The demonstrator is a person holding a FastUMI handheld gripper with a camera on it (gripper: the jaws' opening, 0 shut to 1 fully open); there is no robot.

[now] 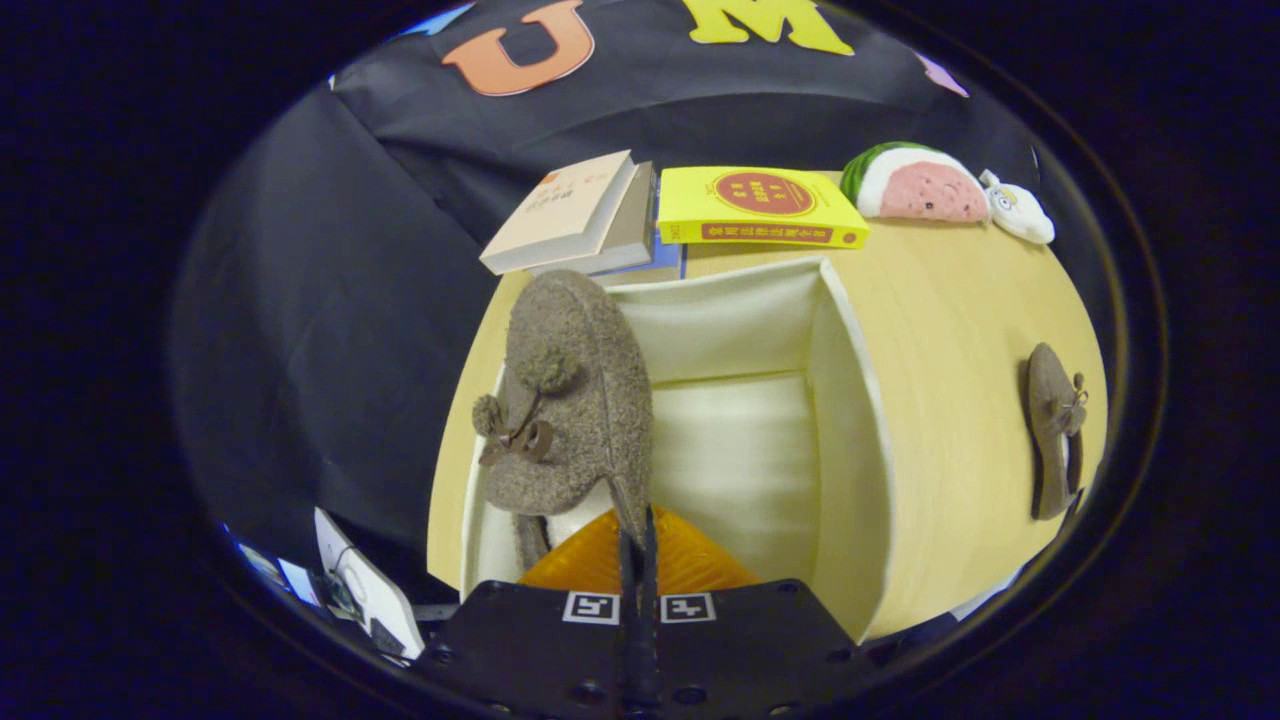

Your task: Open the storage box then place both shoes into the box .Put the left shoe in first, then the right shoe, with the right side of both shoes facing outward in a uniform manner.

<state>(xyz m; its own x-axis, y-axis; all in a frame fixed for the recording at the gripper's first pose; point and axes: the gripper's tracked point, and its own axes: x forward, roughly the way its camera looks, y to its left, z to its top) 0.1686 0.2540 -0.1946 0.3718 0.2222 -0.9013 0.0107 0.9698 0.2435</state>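
A fuzzy brown shoe (575, 400) with pom-poms and a small bow hangs on its side in my gripper (636, 545). Both orange fingers (690, 565) are pressed together on the thin rim at its heel. The shoe sits over the left part of the open white storage box (845, 400), whose pale inside shows just beyond the fingers. The second brown shoe (1055, 430) lies on the wooden table (960, 330) to the right of the box, well apart from it.
Behind the box lie two stacked pale books (575, 215) and a yellow book (760, 207). A watermelon-slice plush (915, 185) and a small white plush (1020, 212) rest at the table's far right corner. Black cloth hangs to the left.
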